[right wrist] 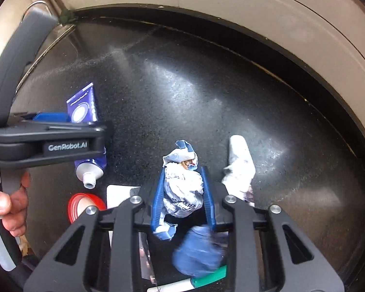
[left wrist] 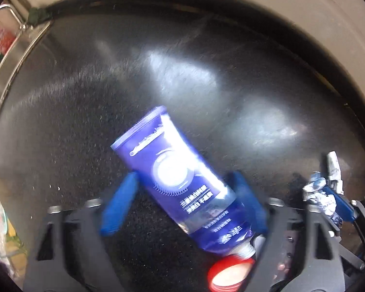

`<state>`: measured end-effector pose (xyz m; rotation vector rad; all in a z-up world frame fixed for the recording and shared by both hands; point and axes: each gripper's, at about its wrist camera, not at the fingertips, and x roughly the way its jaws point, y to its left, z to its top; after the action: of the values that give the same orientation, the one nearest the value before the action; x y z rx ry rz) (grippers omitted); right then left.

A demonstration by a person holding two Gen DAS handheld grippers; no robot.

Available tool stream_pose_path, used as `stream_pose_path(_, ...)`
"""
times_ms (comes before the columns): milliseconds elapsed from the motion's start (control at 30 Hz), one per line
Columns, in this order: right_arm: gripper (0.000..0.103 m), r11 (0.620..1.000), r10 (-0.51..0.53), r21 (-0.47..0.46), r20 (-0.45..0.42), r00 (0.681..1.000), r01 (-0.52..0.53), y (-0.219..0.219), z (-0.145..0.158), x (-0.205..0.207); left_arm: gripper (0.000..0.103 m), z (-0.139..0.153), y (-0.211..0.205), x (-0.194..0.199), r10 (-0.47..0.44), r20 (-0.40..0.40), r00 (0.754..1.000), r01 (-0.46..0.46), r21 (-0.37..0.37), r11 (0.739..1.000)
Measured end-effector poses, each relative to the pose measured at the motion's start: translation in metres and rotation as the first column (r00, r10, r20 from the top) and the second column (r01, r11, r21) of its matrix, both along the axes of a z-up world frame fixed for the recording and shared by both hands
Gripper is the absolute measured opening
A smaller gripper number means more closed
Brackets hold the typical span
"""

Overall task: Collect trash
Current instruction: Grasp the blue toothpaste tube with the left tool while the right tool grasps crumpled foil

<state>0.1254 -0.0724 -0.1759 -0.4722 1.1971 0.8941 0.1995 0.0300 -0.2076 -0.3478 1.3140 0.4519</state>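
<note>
Right tongs (right wrist: 183,193): pointed steeply down at the counter (right wrist: 206,92), blue fingers (right wrist: 158,199) pressed against both sides of a crumpled wrapper (right wrist: 182,185). The wrapper is white with blue print and bulges out above and below the grip. Grip confirmed.

Left tongs (left wrist: 182,194): also pointed down, fingers set either side of a blue tube (left wrist: 175,170). The tube lies flat on the counter, slanted across the gap. The far finger (left wrist: 248,199) sits against the tube's edge; the near finger (left wrist: 119,204) stands clear of it, with bare counter between. The tongs are apart and grip nothing. The view is blurred.

Tube: crimped end away from the camera, white threaded neck (right wrist: 90,182) toward it, uncapped. A red cap (left wrist: 231,277) lies loose on the counter just beside the neck, open side up.

A second piece of crumpled white paper (right wrist: 238,165) lies on the counter just to the right of the right tongs, not touching the held wrapper. A blue wad (right wrist: 197,253) and a pen-like item with a green end (right wrist: 206,277) lie close under the right tongs.

A person's hand (right wrist: 12,204) holds the left tool's handle at the left edge of the right wrist view.

The counter is dark, speckled and glossy. A metal sink rim (left wrist: 12,68) borders it at far left; a pale wall (right wrist: 255,7) runs behind.
</note>
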Motion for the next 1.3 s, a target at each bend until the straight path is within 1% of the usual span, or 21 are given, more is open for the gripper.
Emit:
stream_pose_path(33,0.028,1.0,-0.013,0.019,-0.006,1.0,0.013,-0.002,0.005,0.001,0.055,0.002,-0.001,0.0,-0.008,0.02,1.0,0.009,-0.019,1.0)
stream_pose_path(67,0.028,0.999,-0.022,0.029,-0.009,1.0,0.023,-0.004,0.009,0.001,0.053,0.004,0.0,0.0,-0.013,0.027,1.0,0.014,-0.041,0.999)
stream_pose_path(133,0.028,0.998,-0.042,0.051,-0.009,0.999,0.043,-0.008,0.018,0.001,0.052,0.004,0.004,-0.002,0.007,0.042,0.999,-0.003,-0.095,0.996)
stream_pose_path(200,0.028,0.996,-0.064,0.069,-0.006,0.998,0.064,-0.013,0.029,0.0,0.051,0.007,0.004,-0.005,-0.016,0.051,0.999,0.021,-0.104,0.994)
stream_pose_path(233,0.028,0.994,-0.074,0.08,-0.005,0.997,0.074,-0.016,0.035,-0.001,0.024,0.012,0.003,-0.007,-0.033,0.07,0.997,0.04,-0.095,0.995)
stream_pose_path(267,0.028,0.993,-0.081,0.086,-0.002,0.997,0.081,-0.017,0.04,-0.002,0.012,0.024,0.0,-0.008,-0.07,0.097,0.993,0.076,-0.069,0.995)
stream_pose_path(300,0.028,0.992,-0.088,0.097,0.003,0.996,0.087,-0.02,0.047,-0.005,0.007,0.036,-0.004,-0.009,-0.11,0.11,0.988,0.114,-0.033,0.993)
stream_pose_path(333,0.028,0.991,-0.091,0.103,0.007,0.996,0.089,-0.022,0.051,-0.006,0.0,0.044,-0.003,-0.013,-0.13,0.122,0.984,0.135,-0.034,0.99)
stream_pose_path(467,0.028,0.986,-0.116,0.125,0.026,0.993,0.111,-0.028,0.068,-0.015,0.0,0.06,-0.002,-0.026,-0.181,0.146,0.973,0.182,0.002,0.983)
stream_pose_path(600,0.028,0.981,-0.151,0.128,0.039,0.988,0.145,-0.037,0.078,-0.022,0.0,0.053,0.014,-0.049,-0.213,0.157,0.964,0.227,-0.084,0.97)
stream_pose_path(667,0.028,0.976,-0.176,0.136,0.043,0.983,0.169,-0.046,0.085,-0.028,0.001,0.052,0.02,-0.055,-0.261,0.139,0.955,0.271,-0.063,0.96)
stream_pose_path(700,0.028,0.973,-0.188,0.141,0.045,0.981,0.18,-0.05,0.088,-0.03,0.006,0.052,0.019,-0.056,-0.288,0.137,0.948,0.298,-0.059,0.953)
stream_pose_path(733,0.028,0.972,-0.195,0.142,0.045,0.98,0.187,-0.051,0.089,-0.029,0.031,0.049,0.015,-0.058,-0.313,0.119,0.942,0.321,-0.058,0.945)
stream_pose_path(767,0.028,0.97,-0.207,0.142,0.045,0.977,0.199,-0.055,0.089,-0.032,0.076,0.044,0.012,-0.058,-0.314,0.102,0.944,0.319,-0.037,0.947)
stream_pose_path(800,0.028,0.968,-0.215,0.143,0.043,0.976,0.207,-0.058,0.09,-0.033,0.089,0.041,0.012,-0.059,-0.301,0.099,0.949,0.301,0.007,0.953)
stream_pose_path(833,0.028,0.967,-0.219,0.144,0.042,0.975,0.212,-0.059,0.09,-0.033,0.09,0.04,0.012,-0.063,-0.296,0.104,0.949,0.295,0.026,0.955)
stream_pose_path(933,0.028,0.962,-0.237,0.148,0.041,0.971,0.228,-0.063,0.09,-0.037,0.088,0.023,0.008,-0.064,-0.298,0.073,0.952,0.299,0.005,0.954)
stream_pose_path(1033,0.028,0.96,-0.244,0.15,0.045,0.969,0.235,-0.069,0.09,-0.039,0.069,0.003,0.001,-0.061,-0.323,0.031,0.946,0.323,-0.005,0.946)
stream_pose_path(1133,0.028,0.961,-0.245,0.147,0.046,0.968,0.236,-0.072,0.09,-0.041,0.051,0.008,-0.011,-0.061,-0.393,0.048,0.918,0.39,0.053,0.919)
stream_pose_path(1200,0.028,0.963,-0.237,0.143,0.052,0.97,0.228,-0.069,0.09,-0.044,0.051,0.013,-0.017,-0.061,-0.4,0.048,0.915,0.399,0.031,0.916)
stream_pose_path(1300,0.028,0.964,-0.23,0.146,0.05,0.972,0.22,-0.067,0.093,-0.048,0.051,0.027,-0.02,-0.066,-0.404,0.067,0.912,0.402,0.046,0.915)
